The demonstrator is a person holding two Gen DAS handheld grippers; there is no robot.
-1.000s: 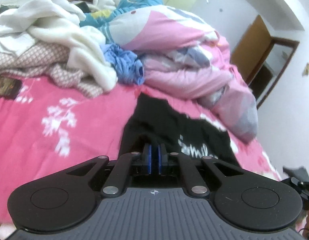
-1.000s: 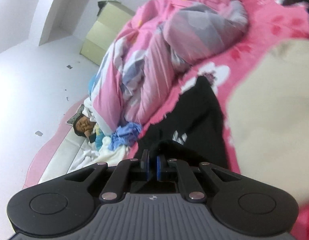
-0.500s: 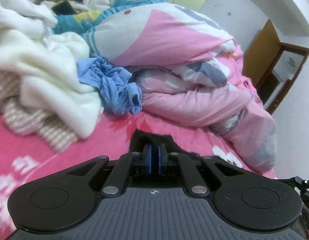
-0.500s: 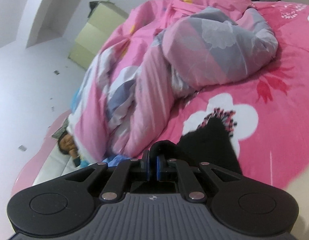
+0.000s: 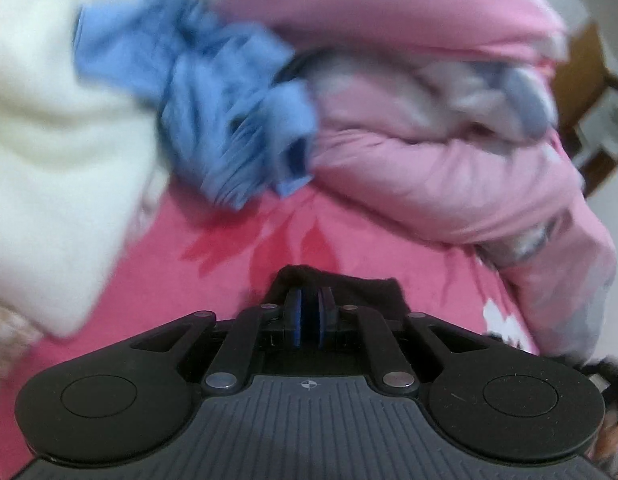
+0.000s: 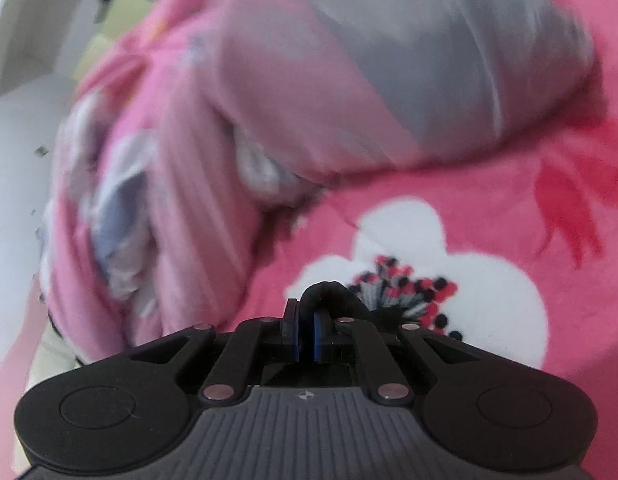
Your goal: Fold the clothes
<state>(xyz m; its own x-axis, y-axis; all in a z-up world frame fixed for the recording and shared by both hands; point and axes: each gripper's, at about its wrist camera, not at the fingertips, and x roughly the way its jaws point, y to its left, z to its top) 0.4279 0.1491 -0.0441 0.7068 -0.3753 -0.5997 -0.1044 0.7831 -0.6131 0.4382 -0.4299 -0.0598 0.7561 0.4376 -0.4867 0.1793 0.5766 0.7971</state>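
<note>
Left gripper (image 5: 309,300) clamped; right gripper (image 6: 307,312) opening.

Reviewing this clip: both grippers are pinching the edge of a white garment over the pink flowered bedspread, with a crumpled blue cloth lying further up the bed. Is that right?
Not quite: the garment is black, not white. The left wrist view shows the left gripper closed on black garment, and the right wrist view shows the right gripper pinching a black fold too. The pink bedspread and blue cloth are as stated.
</note>
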